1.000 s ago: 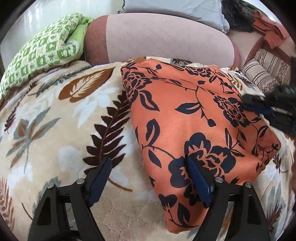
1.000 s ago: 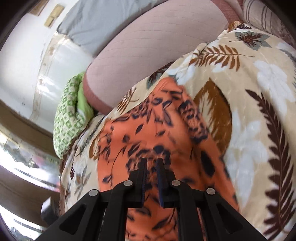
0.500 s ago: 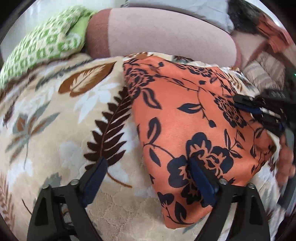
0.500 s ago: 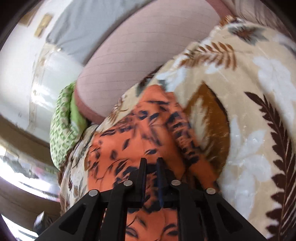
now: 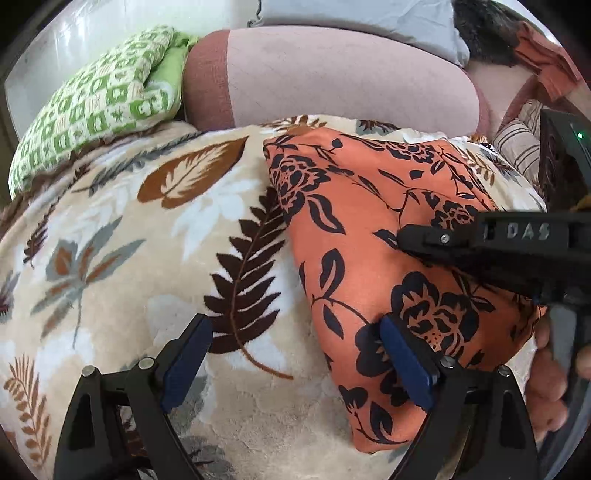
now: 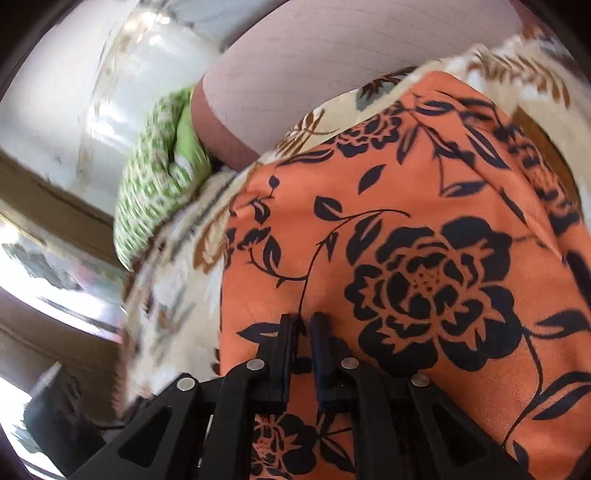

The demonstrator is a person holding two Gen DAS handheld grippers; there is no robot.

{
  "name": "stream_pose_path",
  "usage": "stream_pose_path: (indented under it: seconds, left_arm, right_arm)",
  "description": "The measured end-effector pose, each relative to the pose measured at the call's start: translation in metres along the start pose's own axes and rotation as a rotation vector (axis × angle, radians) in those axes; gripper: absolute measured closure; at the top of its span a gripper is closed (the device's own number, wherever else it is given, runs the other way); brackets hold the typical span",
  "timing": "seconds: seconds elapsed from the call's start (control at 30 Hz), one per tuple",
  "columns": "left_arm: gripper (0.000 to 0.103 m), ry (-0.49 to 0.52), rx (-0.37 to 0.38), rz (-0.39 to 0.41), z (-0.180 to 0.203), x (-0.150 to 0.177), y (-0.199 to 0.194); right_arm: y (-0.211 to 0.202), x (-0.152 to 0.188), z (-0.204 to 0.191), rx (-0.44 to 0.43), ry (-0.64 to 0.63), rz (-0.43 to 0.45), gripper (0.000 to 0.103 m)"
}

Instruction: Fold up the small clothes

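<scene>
An orange cloth with black flowers (image 5: 369,236) lies folded on a leaf-patterned blanket (image 5: 155,258). My left gripper (image 5: 295,354) hangs open over the cloth's near left edge. One of its fingers (image 5: 402,362) is over the cloth and the other is over the blanket. My right gripper (image 5: 400,238) reaches in from the right, low over the middle of the cloth. In the right wrist view the right gripper (image 6: 302,328) is shut just above the orange cloth (image 6: 424,221), with nothing pinched between its pads.
Behind the cloth lies a pink bolster (image 5: 332,81), with a green patterned pillow (image 5: 99,107) to its left and a grey pillow (image 5: 351,14) above. A striped cushion (image 5: 517,144) sits far right. A person's hand (image 5: 550,387) holds the right gripper.
My right gripper has slid left and lower across the orange cloth, which now fills its view. The left gripper and the cloth have hardly moved.
</scene>
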State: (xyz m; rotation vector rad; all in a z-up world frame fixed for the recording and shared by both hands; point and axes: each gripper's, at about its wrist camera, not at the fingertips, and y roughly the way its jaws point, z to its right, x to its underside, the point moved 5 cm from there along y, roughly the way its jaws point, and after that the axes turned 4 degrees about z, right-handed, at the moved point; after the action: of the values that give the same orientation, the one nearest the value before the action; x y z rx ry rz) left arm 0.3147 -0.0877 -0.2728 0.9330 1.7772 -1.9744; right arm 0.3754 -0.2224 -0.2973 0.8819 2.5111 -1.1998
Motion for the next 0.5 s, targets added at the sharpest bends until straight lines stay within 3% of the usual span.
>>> stream_pose_path:
  seconds: [0.07,0.27,0.37,0.5]
  left_arm:
    - [0.011,-0.005,0.002,-0.001,-0.001,0.000,0.001]
    - [0.011,0.010,-0.014,0.010,0.000,0.000,-0.001]
    - [0.011,0.019,-0.021,0.014,0.002,-0.001,-0.001]
    - [0.011,0.028,-0.025,0.018,0.004,0.000,0.000]
  right_arm:
    - [-0.008,-0.003,0.000,0.000,0.000,-0.003,0.091]
    - [-0.041,-0.019,0.015,0.033,0.031,0.097,0.090]
    - [-0.030,-0.019,0.031,0.091,0.047,0.060,0.090]
    - [-0.023,-0.016,0.034,0.101,0.026,0.033,0.090]
